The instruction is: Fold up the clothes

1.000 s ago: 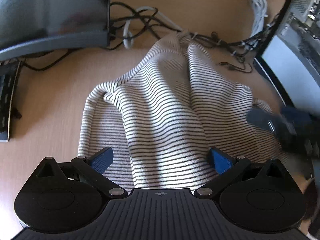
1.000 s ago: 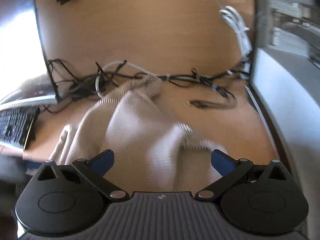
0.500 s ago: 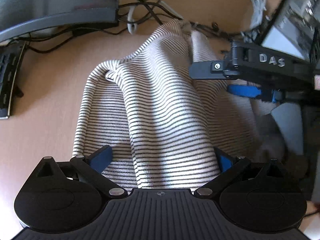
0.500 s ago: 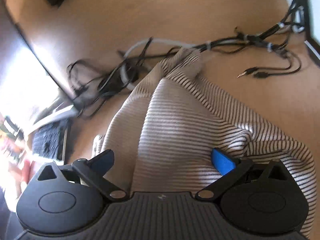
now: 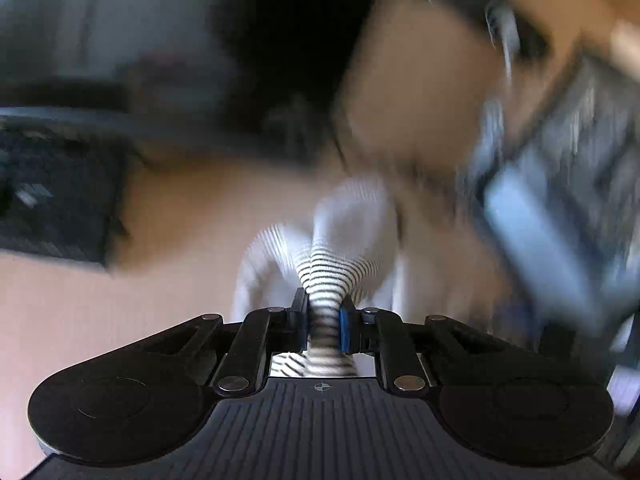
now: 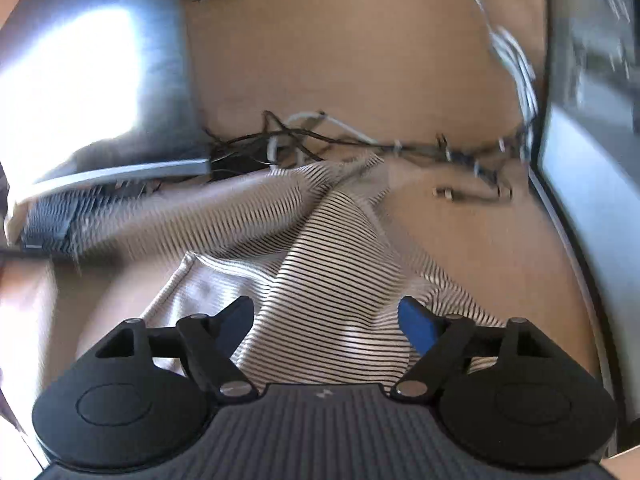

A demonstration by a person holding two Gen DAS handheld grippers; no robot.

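A white garment with thin black stripes (image 6: 320, 240) lies bunched on the wooden desk (image 6: 340, 60). My left gripper (image 5: 323, 312) is shut on a pinched fold of the striped garment (image 5: 326, 272), and the cloth hangs away from it; this view is heavily blurred. My right gripper (image 6: 326, 316) is open, its blue fingers on either side of a raised ridge of the cloth, close above it.
A tangle of black and white cables (image 6: 320, 140) lies behind the garment. A keyboard (image 6: 48, 216) and a monitor base (image 6: 120, 172) stand at the left. A dark monitor edge (image 6: 580, 200) runs down the right side.
My left gripper has shut on a fold of the garment and swung quickly, blurring its view. My right gripper stays open and has shifted over the cloth.
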